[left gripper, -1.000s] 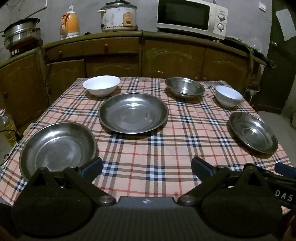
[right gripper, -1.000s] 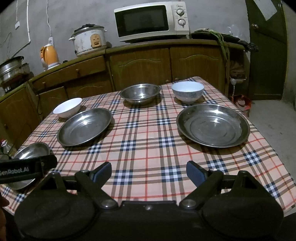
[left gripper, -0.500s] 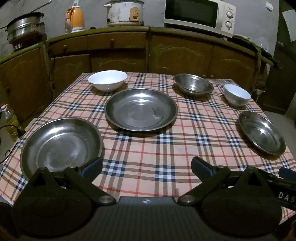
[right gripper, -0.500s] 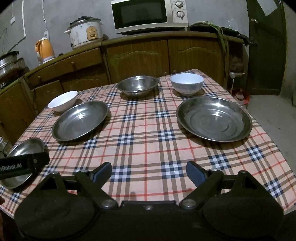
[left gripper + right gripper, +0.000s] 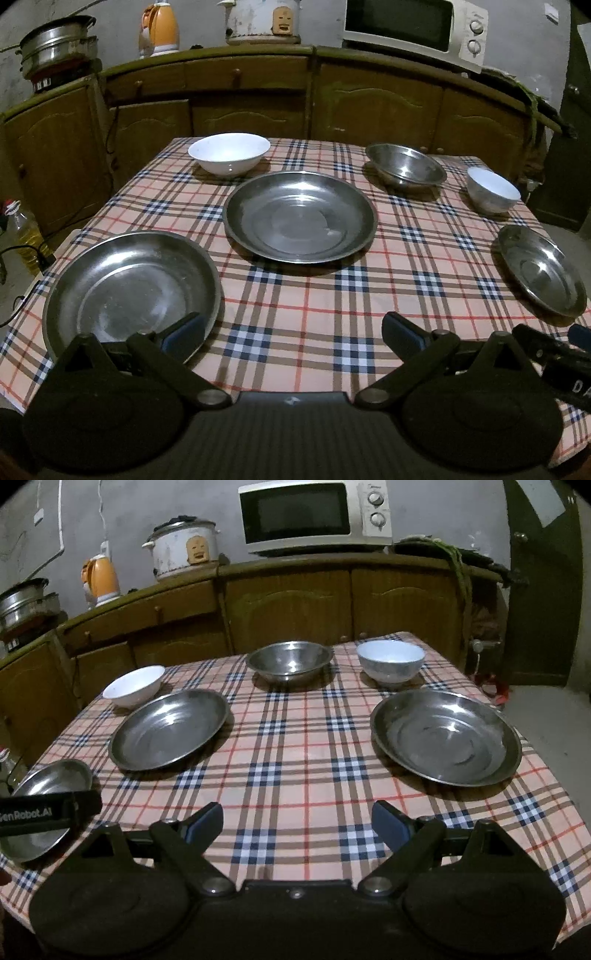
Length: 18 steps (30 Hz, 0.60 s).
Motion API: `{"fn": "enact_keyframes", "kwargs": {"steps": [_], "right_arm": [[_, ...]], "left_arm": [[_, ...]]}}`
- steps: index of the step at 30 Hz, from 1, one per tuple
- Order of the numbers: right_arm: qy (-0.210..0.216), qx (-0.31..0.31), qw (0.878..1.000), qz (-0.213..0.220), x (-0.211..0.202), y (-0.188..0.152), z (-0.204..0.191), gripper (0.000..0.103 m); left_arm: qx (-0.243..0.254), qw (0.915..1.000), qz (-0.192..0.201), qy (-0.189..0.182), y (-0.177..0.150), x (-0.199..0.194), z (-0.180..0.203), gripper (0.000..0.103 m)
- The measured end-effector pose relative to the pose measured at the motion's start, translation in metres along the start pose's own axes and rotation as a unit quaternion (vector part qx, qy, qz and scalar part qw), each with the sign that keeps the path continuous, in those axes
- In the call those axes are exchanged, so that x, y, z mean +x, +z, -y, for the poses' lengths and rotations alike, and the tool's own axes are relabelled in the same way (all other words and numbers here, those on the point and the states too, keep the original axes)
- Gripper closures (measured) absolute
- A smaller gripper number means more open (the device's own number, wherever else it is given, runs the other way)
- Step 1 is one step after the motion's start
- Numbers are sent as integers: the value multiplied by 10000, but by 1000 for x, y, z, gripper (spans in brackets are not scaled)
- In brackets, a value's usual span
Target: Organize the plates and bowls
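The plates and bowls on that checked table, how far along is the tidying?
Barely begun. Nothing is stacked: three steel plates, a steel bowl and two white bowls all sit apart. The left gripper and right gripper are open and empty, so every piece remains.

Both cameras looked from the near edge across the table (image 5: 306, 295), toward the cupboards (image 5: 288, 605). Both saw the middle plate (image 5: 300, 217).
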State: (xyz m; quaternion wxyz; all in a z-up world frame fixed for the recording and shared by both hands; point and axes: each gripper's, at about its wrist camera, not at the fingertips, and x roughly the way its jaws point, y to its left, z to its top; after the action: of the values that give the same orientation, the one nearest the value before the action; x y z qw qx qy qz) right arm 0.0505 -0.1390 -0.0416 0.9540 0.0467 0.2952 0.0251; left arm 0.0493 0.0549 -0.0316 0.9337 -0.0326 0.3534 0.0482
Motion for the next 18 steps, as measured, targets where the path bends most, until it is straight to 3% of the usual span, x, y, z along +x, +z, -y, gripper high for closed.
{"fn": "enact_keyframes", "kwargs": {"steps": [18], "right_arm": [[97,-90,9999,-50,17,7,-11,1]], "left_arm": [[-26,10000,-67,69,9,16,-9,0]]}}
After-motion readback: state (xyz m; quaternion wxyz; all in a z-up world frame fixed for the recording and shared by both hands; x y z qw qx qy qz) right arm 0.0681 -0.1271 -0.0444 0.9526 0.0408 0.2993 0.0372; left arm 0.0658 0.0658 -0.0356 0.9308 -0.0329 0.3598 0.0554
